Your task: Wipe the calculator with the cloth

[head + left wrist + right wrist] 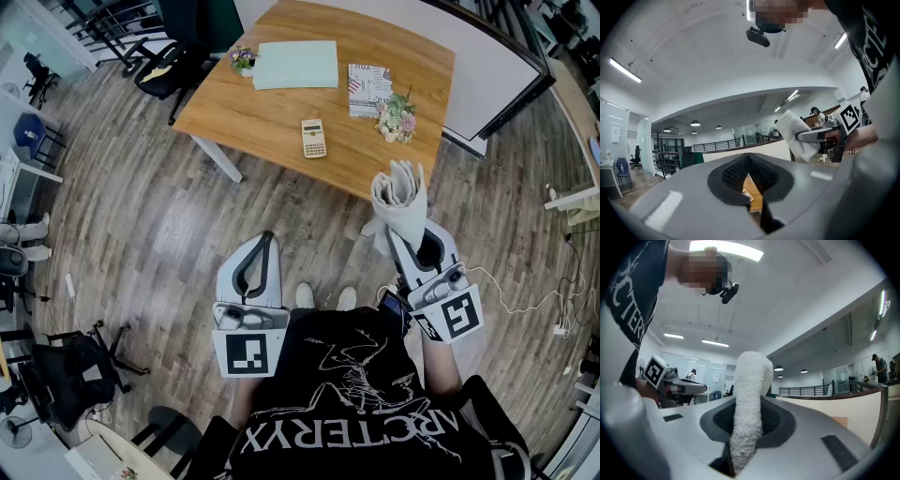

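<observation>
Standing back from the wooden table [272,112], the person holds both grippers low in front of a black T-shirt [356,412], over the plank floor [159,216] and short of the table's near edge. The right gripper [401,227] is clamped on a white cloth [397,192]; the right gripper view shows the cloth pinched between the pads, rising in a thick folded roll past the jaw tips. The left gripper [268,237] has its jaws together at the tips with nothing between them. The calculator [313,138] lies flat on the table near its front edge, well apart from both grippers, ahead of them and roughly between their lines, left of the cloth. Behind it lies a pale green sheet [295,64]. To its right are a printed booklet [369,89] and a small bunch of flowers [397,118].
</observation>
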A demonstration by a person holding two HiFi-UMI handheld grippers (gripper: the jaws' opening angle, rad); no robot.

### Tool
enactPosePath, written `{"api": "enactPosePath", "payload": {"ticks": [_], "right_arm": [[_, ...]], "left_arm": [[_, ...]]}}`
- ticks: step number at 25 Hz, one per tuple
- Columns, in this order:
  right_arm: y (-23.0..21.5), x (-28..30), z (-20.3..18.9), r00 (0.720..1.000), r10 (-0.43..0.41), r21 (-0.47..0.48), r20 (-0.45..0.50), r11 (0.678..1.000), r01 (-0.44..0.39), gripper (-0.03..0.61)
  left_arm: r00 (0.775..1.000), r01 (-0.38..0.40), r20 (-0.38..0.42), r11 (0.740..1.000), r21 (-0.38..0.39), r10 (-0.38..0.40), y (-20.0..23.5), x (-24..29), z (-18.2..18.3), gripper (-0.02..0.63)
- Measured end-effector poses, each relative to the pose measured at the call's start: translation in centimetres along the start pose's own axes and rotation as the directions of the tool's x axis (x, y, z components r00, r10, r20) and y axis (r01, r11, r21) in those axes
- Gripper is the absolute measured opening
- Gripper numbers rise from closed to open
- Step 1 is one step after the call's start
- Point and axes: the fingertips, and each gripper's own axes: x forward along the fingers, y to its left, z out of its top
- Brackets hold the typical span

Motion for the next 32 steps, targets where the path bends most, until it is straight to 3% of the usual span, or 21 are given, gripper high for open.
{"api": "enactPosePath", "payload": {"ticks": [22,32], "right_arm": [[-2.2,0.6,0.0,1.0,0.006,0.003,0.021,1.0,-0.006,0.091],[-5.1,-1.1,-0.9,0.999,0.046,0.011,0.009,0.999,-0.046,0.091]], "left_arm": [[1.0,-0.005,0.005,1.0,-0.001,0.005,-0.7,2.6,0.7,0.009],[0.999,-0.037,0.003,0.999,-0.007,0.037,-4.1,4.4,0.8,0.009]]}}
